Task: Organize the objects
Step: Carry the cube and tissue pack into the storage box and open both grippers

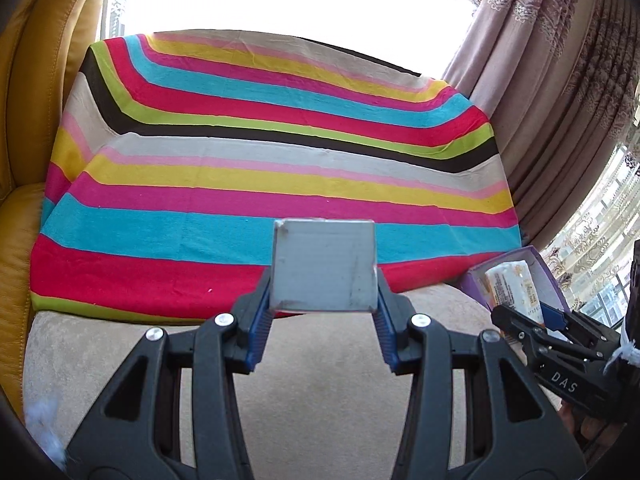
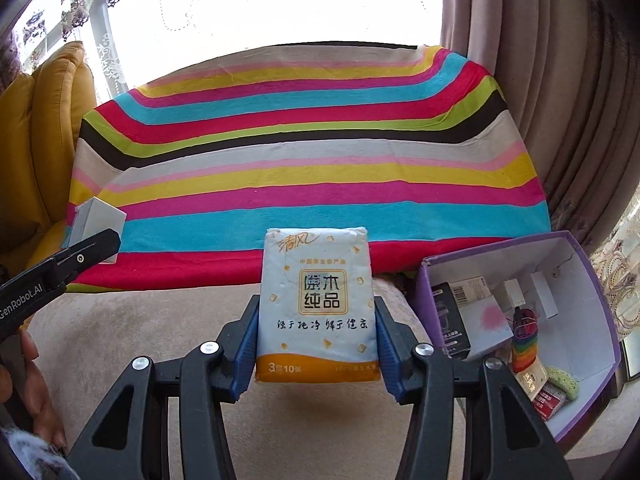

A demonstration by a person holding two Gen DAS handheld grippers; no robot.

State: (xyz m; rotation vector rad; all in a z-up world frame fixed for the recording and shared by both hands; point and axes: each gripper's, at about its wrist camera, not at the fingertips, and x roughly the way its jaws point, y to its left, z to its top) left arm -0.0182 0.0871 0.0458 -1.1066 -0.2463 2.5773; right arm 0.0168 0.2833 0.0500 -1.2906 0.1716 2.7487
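Note:
My left gripper [image 1: 324, 308] is shut on a small white box [image 1: 324, 266] and holds it above the beige seat edge, in front of the striped blanket [image 1: 280, 168]. My right gripper [image 2: 318, 344] is shut on a white and orange tissue pack [image 2: 318, 304] with Chinese print, held upright. The white box also shows at the left of the right wrist view [image 2: 98, 220]. A purple open box [image 2: 576, 248] stands to the right of the right gripper. It holds several small packs and boxes. The right gripper also shows at the right of the left wrist view [image 1: 532, 320].
The striped blanket [image 2: 304, 160] covers a beige sofa seat [image 1: 320, 380]. A yellow leather armrest [image 1: 28, 120] rises at the left. Pink curtains [image 1: 552, 80] hang at the right, with a bright window behind.

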